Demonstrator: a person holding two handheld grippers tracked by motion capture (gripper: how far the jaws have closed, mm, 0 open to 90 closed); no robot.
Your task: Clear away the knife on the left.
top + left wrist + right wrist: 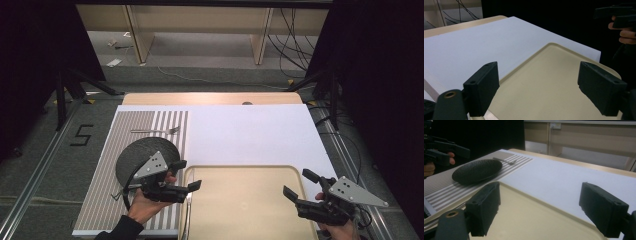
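While both hand-held grippers (187, 175) (299, 185) gape over the tray (245, 200), floor tape (81, 134) seemingly reads "5".

Black plate (142, 146) on striped placemat (100, 170) — fork (155, 131) just beyond, white sheet (250, 132) alongside
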